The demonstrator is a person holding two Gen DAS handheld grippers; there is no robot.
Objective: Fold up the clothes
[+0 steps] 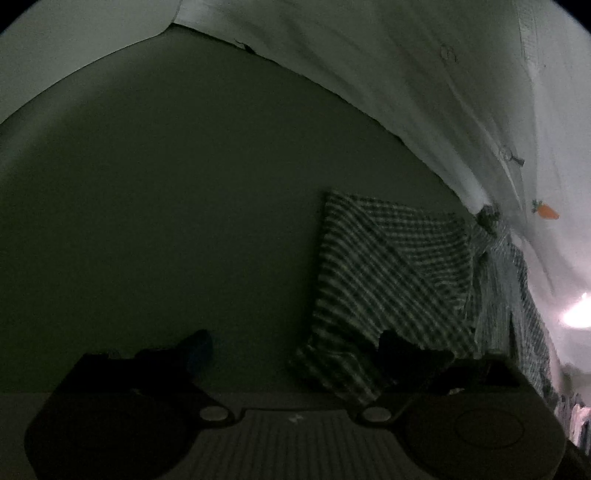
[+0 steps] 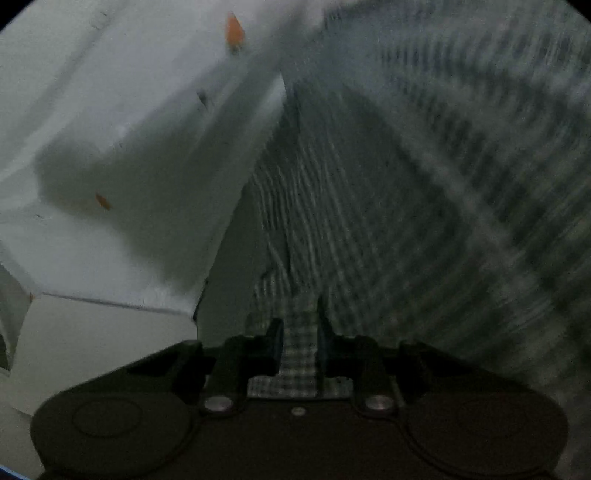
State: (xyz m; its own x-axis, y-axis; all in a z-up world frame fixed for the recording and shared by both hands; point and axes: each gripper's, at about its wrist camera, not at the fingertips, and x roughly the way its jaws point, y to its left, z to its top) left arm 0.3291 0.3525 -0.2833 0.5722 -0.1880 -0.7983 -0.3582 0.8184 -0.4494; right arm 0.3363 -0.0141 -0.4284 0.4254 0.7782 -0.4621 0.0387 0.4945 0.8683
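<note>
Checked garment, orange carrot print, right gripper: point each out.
checked garment (image 1: 388, 266), left wrist view, its flat middle.
orange carrot print (image 2: 234, 30), right wrist view, carrot's body.
right gripper (image 2: 300, 332), right wrist view, between fingertips.

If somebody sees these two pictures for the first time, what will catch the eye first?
First the checked cloth: it fills the right wrist view, and the right gripper is shut on a strip of it. In the left wrist view the left gripper stands open over a dark surface, with white fabric above.
</note>
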